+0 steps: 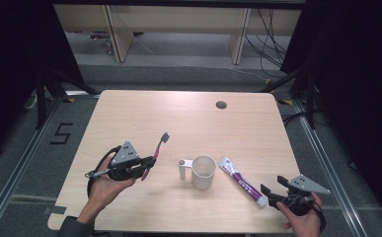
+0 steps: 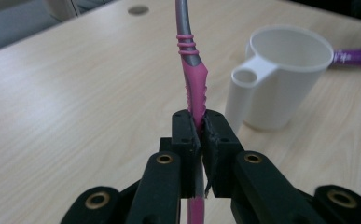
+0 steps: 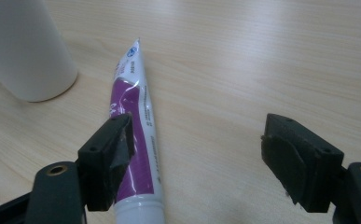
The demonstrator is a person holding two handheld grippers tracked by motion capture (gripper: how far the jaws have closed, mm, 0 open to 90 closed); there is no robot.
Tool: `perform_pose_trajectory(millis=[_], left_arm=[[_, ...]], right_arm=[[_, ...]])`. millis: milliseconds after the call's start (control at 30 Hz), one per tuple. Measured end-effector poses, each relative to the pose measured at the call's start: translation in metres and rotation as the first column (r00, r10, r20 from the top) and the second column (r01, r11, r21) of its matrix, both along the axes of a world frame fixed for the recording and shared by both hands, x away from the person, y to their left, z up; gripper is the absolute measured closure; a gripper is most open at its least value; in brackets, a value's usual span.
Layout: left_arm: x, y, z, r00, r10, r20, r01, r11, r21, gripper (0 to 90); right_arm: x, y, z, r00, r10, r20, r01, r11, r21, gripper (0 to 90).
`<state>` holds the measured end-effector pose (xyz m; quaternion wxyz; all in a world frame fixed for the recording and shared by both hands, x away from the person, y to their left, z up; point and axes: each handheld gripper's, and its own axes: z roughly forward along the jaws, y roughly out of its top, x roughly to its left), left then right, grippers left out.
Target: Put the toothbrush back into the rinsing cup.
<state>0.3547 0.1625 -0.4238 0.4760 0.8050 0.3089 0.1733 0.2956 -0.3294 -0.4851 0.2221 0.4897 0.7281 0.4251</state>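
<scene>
**A:** What does the left gripper [image 1: 149, 162] hold?

**B:** A toothbrush [image 1: 156, 154]. In the left gripper view its two black jaws are clamped on the pink handle [image 2: 196, 95], one pad on each side, with no gap between pad and handle. Beyond the jaws the handle passes through a ribbed pink section and turns grey. In the high view the brush slants up and away from the jaws, bristle head farthest from the hand, clear of the table [image 1: 188, 116].

**A:** What lies near that gripper?

**B:** A white cup [image 2: 281, 77], ahead of the jaws and to their right in the left gripper view, upright on the table, mouth open upward. Its handle, a flat tab with a round hole, points toward the brush. Cup and brush are apart.

**A:** And the right gripper [image 1: 272, 187]?

**B:** Its jaws stand wide apart with nothing pressed between them. In the right gripper view the pads frame bare table.

**A:** Where is the toothpaste tube [image 3: 134, 121] relative to it?

**B:** Flat on the table at the left jaw in that view. The white cap end lies just beside and partly under that jaw; the crimped end points away, toward the cup [image 3: 24, 51]. Whether the jaw touches the tube cannot be told. In the high view the tube [image 1: 243, 181] lies between the cup [image 1: 203, 172] and the right gripper, cap end nearest the jaws.
</scene>
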Motion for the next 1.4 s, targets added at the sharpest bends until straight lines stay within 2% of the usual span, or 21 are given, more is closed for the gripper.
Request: perform_pose_trajectory(millis=[33,100,133,233,300,333,500,533,567,833,867,967,1067,1100,1133,1167,1233,1300,1400], left_arm=[[0.000,-0.001,0.001,0.9999,0.005,0.011,-0.005,0.9999,-0.016,83.3],[0.001,-0.002,0.003,1.0000,0.005,0.007,-0.004,0.9993,-0.038,83.3],[0.001,-0.003,0.003,0.9997,0.016,0.018,-0.015,0.9984,-0.055,83.3],[0.001,-0.006,0.004,0.9997,0.015,0.021,-0.014,0.9973,-0.072,83.3],[0.002,-0.010,0.005,0.9993,0.020,0.033,-0.016,0.9932,-0.115,83.3],[0.002,-0.011,0.006,0.9983,0.028,0.050,-0.021,0.9919,-0.125,83.3],[0.003,-0.019,0.008,0.9978,0.027,0.061,-0.017,0.9866,-0.162,83.3],[0.005,-0.023,0.010,0.9976,0.031,0.062,-0.019,0.9820,-0.188,83.3],[0.006,-0.026,0.011,0.9980,0.018,0.061,-0.006,0.9804,-0.197,83.3],[0.011,-0.042,0.022,0.9962,0.017,0.085,0.003,0.9752,-0.221,83.2],[0.013,-0.046,0.026,0.9957,0.016,0.092,0.006,0.9716,-0.237,83.3],[0.014,-0.052,0.031,0.9942,0.013,0.106,0.014,0.9684,-0.249,83.2],[0.015,-0.058,0.031,0.9938,0.004,0.111,0.023,0.9691,-0.246,83.3],[0.016,-0.060,0.031,0.9931,0.003,0.118,0.025,0.9694,-0.244,83.3],[0.016,-0.062,0.030,0.9935,0.004,0.114,0.025,0.9678,-0.251,83.2],[0.017,-0.063,0.029,0.9934,0.003,0.114,0.026,0.9672,-0.253,83.2],[0.018,-0.064,0.028,0.9933,0.007,0.115,0.023,0.9668,-0.255,83.2],[0.020,-0.067,0.026,0.9935,0.008,0.114,0.022,0.9651,-0.261,83.3],[0.023,-0.068,0.025,0.9936,0.016,0.111,0.014,0.9648,-0.263,83.2]], right_arm=[[0.000,0.001,0.000,1.0000,0.000,-0.007,0.000,0.9999,0.015,26.5],[0.000,0.000,0.000,1.0000,-0.001,0.002,0.001,1.0000,0.000,26.5],[0.000,0.000,0.000,1.0000,-0.001,0.005,0.001,1.0000,-0.004,26.5],[0.000,0.000,0.000,1.0000,0.002,0.000,-0.002,1.0000,0.005,26.5],[0.000,0.000,0.000,1.0000,0.002,0.003,-0.002,1.0000,0.003,26.5],[0.000,0.000,0.000,1.0000,0.001,0.002,-0.001,1.0000,0.002,26.5],[0.000,0.000,0.000,1.0000,0.002,0.000,-0.002,1.0000,0.004,26.5],[0.000,0.001,0.000,1.0000,0.001,-0.008,-0.001,0.9999,0.013,26.5],[0.000,0.000,0.000,1.0000,-0.001,-0.005,0.001,1.0000,0.003,26.5],[0.000,0.000,0.000,1.0000,0.005,-0.001,-0.005,0.9999,0.013,26.5],[0.000,0.001,0.000,1.0000,0.004,-0.006,-0.004,0.9999,0.016,26.5],[0.000,0.000,0.000,1.0000,0.003,0.003,-0.003,1.0000,0.000,26.5],[0.000,0.001,0.000,1.0000,0.004,-0.009,-0.003,0.9999,0.017,26.5],[0.000,0.000,0.000,1.0000,0.001,-0.002,-0.001,1.0000,0.000,26.5],[0.000,0.000,0.000,1.0000,0.006,0.002,-0.006,0.9999,0.012,26.5],[0.001,0.000,-0.001,1.0000,0.006,0.002,-0.006,1.0000,0.000,26.5],[0.000,0.001,0.000,0.9999,0.005,-0.009,-0.005,0.9999,0.015,26.5],[0.000,0.000,0.000,1.0000,0.008,0.004,-0.008,1.0000,0.002,26.5],[0.000,0.001,0.000,0.9999,0.009,-0.007,-0.009,0.9999,0.009,26.5]])
